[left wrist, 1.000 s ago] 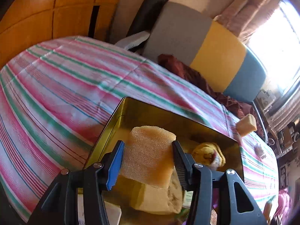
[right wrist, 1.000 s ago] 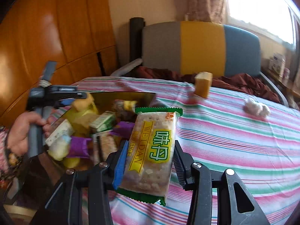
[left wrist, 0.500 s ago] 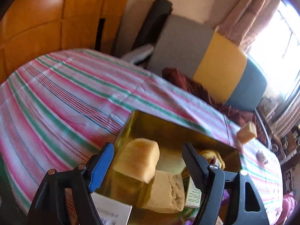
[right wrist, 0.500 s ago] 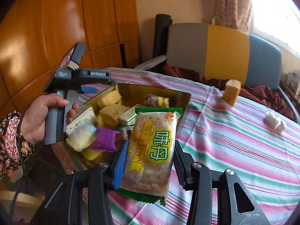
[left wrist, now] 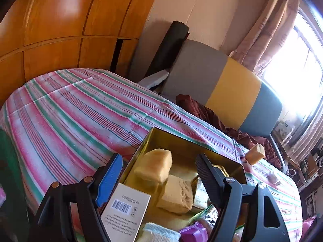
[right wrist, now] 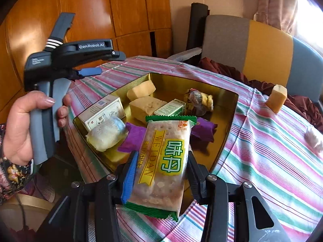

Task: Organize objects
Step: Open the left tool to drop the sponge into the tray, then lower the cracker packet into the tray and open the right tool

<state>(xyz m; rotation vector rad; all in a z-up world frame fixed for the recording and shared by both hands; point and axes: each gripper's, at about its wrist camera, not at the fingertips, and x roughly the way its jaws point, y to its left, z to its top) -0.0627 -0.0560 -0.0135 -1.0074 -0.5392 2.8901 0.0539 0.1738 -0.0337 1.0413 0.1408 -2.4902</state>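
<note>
A gold tin (right wrist: 232, 109) (left wrist: 153, 137) on the striped tablecloth holds several items: two yellow sponge blocks (right wrist: 141, 89) (left wrist: 154, 166), small boxes, a purple pouch (right wrist: 203, 130) and a wrapped roll (right wrist: 106, 134). My left gripper (left wrist: 159, 168) hangs open above the tin's near-left part, with nothing between its fingers; the upper sponge block lies below them in the tin. The right wrist view shows that left gripper (right wrist: 90, 71) held in a hand, left of the tin. My right gripper (right wrist: 161, 173) is shut on a green-edged cracker packet (right wrist: 163, 165), just in front of the tin.
A loose sponge block (right wrist: 276, 98) (left wrist: 255, 154) and a white wad (right wrist: 314, 138) lie on the cloth right of the tin. A grey, yellow and blue chair back (right wrist: 262, 48) with dark red cloth stands behind the table. Wooden panels line the left.
My left gripper has opened and let the sponge block drop into the tin, then lifted and pulled back. The right gripper has carried the cracker packet closer to the tin.
</note>
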